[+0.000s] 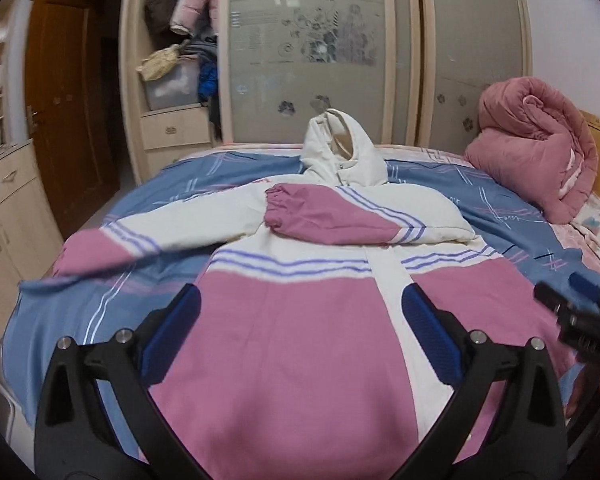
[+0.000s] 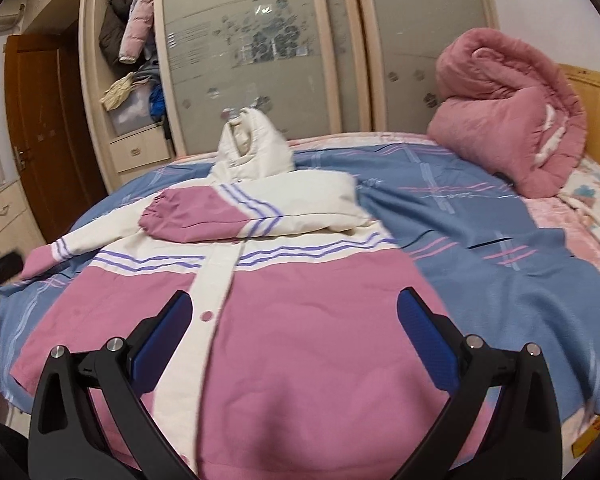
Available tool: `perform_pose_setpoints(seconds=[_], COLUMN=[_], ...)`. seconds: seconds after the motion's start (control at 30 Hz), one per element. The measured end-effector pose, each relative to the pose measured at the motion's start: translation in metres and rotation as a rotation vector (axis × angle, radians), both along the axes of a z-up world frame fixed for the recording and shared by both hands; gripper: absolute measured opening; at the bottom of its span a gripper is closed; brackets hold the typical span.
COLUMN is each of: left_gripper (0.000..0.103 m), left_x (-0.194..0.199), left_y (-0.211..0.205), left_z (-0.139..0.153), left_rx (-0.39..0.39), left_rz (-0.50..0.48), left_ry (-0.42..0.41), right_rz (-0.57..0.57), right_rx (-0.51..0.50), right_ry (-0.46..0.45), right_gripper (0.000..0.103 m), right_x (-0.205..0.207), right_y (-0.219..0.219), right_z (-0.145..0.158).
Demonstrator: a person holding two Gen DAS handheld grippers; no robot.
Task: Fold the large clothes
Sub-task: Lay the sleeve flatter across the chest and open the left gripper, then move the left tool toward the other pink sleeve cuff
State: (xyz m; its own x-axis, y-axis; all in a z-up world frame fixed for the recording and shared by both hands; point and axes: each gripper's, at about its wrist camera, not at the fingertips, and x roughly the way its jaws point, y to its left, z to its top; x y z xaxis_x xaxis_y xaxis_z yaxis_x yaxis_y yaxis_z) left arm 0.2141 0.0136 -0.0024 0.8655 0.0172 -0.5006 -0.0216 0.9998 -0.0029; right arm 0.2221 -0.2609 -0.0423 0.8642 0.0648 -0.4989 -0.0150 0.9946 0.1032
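A pink and white hooded jacket [image 1: 300, 320] lies front up on the bed, hood [image 1: 342, 148] toward the wardrobe. Its right sleeve [image 1: 340, 216] is folded across the chest; the other sleeve [image 1: 112, 244] stretches out to the left. My left gripper [image 1: 300, 304] is open and empty above the jacket's lower front. My right gripper [image 2: 294, 312] is open and empty above the same jacket [image 2: 280, 340], and shows at the right edge of the left wrist view [image 1: 576, 312].
A blue patterned bedspread [image 1: 480, 208] covers the bed. A rolled pink quilt [image 1: 536, 144] sits at the headboard end on the right. A wardrobe with sliding doors [image 1: 312, 48] stands behind the bed, with an open shelf section [image 1: 172, 60] and a brown door [image 1: 60, 100] to the left.
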Motion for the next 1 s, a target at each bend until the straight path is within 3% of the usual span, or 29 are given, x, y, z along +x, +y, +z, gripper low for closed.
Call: perform_pose_setpoints(seconds=[0.4,1.0], left_gripper=[0.101,0.101], left_x=[-0.004,0.004], left_y=[0.018,0.018], left_z=[-0.013,-0.023], left_rx=[-0.053,-0.036], left_rz=[0.014,0.000], left_ry=[-0.014,0.009], right_rz=[-0.037,-0.031], right_rx=[-0.100,-0.105], right_ry=[-0.043,-0.032], right_gripper=[0.102,0.102], right_x=[-0.012,-0.005], right_y=[0.008,0.016], right_z=[0.001,-0.002])
